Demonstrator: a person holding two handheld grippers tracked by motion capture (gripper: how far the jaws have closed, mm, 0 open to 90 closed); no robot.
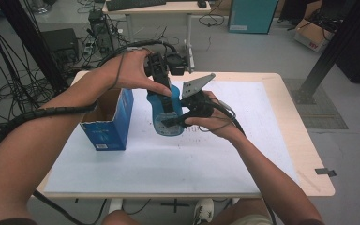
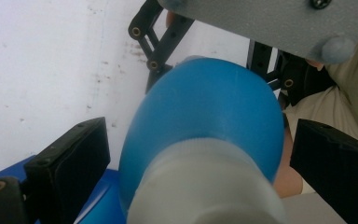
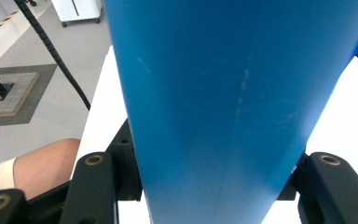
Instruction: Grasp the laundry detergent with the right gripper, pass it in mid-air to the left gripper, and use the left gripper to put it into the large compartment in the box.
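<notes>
1. Blue bottle [image 1: 168, 115]: upright on the counter [image 1: 225, 154], beside blue carton [image 1: 115, 122].
2. Right gripper [image 1: 176, 121]: fingers clamped on bottle's body.
3. Left gripper [image 1: 165, 96]: fingers spread apart, straddling bottle's white cap [image 2: 205, 186], not touching.

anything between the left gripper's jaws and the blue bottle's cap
Nothing visible. In the left gripper view the left gripper has a black jaw on each side of the blue bottle, with only open gaps to its pale cap. The right gripper already clamps the bottle's body.

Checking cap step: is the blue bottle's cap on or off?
On. The blue bottle has its white cap seated on the neck, between the left gripper's open jaws.
</notes>
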